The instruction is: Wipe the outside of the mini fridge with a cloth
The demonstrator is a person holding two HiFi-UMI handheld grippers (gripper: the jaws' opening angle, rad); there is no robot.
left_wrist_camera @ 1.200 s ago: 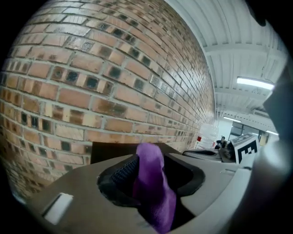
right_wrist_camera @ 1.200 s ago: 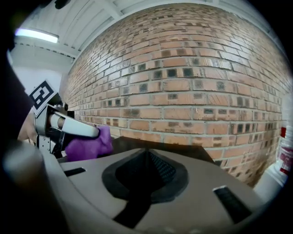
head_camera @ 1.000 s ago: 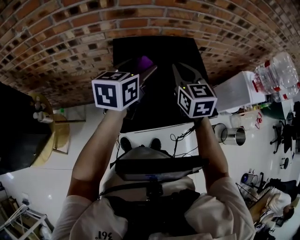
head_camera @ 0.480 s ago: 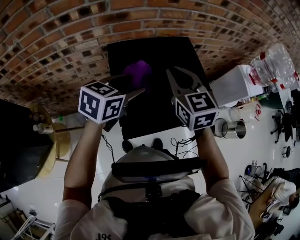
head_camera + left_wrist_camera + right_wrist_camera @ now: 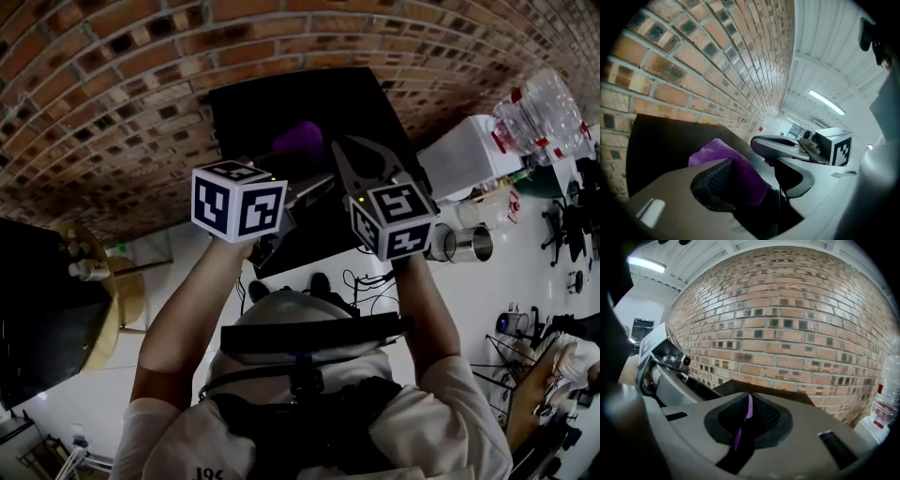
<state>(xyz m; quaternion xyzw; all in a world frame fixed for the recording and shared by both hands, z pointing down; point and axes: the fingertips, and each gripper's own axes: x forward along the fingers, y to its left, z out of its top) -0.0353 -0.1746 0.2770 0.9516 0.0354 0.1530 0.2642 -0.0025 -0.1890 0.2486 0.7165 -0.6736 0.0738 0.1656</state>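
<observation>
The black mini fridge [image 5: 281, 103] stands against the brick wall, its top below both grippers. A purple cloth [image 5: 300, 141] hangs over that top. My right gripper [image 5: 356, 150] is shut on the cloth, and a thin purple strip [image 5: 748, 409] shows in the slit between its jaws [image 5: 749, 401]. My left gripper [image 5: 314, 178] points right toward it, and its jaws have just been closing a little but still stand wide. In the left gripper view the cloth [image 5: 736, 164] lies against one pad [image 5: 715, 180], with the other jaw well apart.
A brick wall [image 5: 112, 84] runs behind the fridge. Right of the fridge are a white box [image 5: 464, 169], large water bottles [image 5: 548, 117] and a metal cup [image 5: 466, 246]. A round wooden stand [image 5: 108, 314] is at the left. Cables [image 5: 366, 277] lie on the floor.
My left gripper swung out to the left, then came back in, turning its jaws toward the right gripper. The cloth stayed over the fridge top. The right gripper shifted only slightly.
</observation>
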